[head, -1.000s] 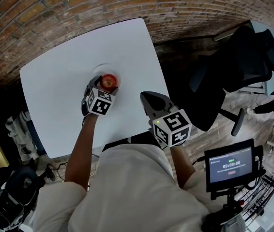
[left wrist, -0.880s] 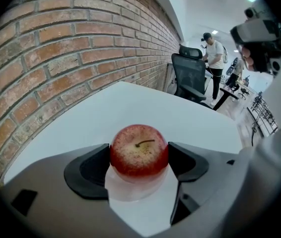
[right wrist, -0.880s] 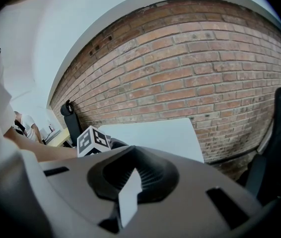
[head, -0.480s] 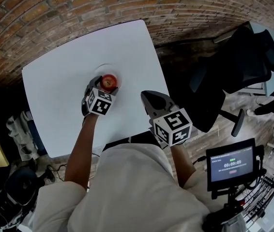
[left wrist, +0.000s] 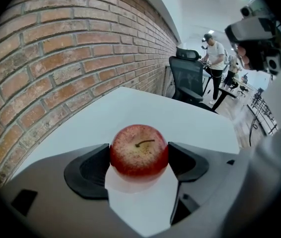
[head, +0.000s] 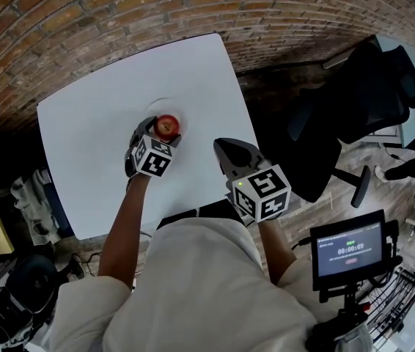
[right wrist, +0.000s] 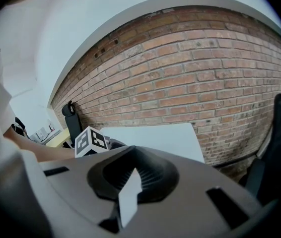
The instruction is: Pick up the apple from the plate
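Observation:
A red apple (head: 166, 126) sits between the two dark jaws of my left gripper (head: 162, 132), which is shut on it over the white table (head: 90, 160). In the left gripper view the apple (left wrist: 139, 150) fills the gap, stem up, with both pads of the left gripper (left wrist: 139, 158) pressed on its sides. The faint rim of a white plate (head: 158, 103) shows just behind the apple; I cannot tell whether the apple still touches it. My right gripper (head: 223, 148) hovers at the table's right front edge, jaws shut on nothing, also seen as the right gripper (right wrist: 129, 181).
A brick wall (head: 83, 20) runs behind the table. A black office chair (head: 354, 108) stands to the right, and a small monitor (head: 349, 249) on a stand is at the lower right. A person (left wrist: 214, 53) stands far off by another chair (left wrist: 187, 78).
Both grippers hold nearly the same places. The left one stays shut on the apple; the head view has shifted slightly.

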{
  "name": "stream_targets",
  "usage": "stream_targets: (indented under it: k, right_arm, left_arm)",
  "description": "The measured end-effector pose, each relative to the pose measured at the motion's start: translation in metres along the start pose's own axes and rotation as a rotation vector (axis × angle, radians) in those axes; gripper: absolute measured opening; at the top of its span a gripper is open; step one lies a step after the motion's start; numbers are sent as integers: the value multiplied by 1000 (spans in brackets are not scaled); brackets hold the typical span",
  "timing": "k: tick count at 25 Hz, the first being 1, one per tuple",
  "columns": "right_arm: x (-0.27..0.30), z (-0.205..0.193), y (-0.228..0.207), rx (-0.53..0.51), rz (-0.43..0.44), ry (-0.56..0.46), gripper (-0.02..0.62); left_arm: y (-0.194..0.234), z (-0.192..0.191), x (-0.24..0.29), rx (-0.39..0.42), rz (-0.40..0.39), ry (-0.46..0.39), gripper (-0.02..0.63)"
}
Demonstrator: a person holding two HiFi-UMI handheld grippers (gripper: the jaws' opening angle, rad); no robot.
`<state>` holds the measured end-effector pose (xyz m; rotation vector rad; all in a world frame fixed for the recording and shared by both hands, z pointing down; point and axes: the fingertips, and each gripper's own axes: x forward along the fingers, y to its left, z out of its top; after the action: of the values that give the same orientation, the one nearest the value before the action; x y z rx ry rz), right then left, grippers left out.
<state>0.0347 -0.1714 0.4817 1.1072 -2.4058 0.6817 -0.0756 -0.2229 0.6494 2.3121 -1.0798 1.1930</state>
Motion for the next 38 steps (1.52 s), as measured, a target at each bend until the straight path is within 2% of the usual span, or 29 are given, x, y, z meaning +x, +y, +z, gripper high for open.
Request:
stream_targets:
  k: [12, 27, 38]
  right_arm:
    - [-2, 5, 4, -7, 9, -13, 3]
    - [2, 17, 14, -54, 49, -26, 3]
    - [12, 37, 24, -90, 73, -54, 3]
  left_arm:
    - [-5, 5, -14, 20, 9, -19, 370]
    - [-4, 14, -37, -53, 36, -72, 371]
    - [7, 30, -57, -77, 69, -145, 371]
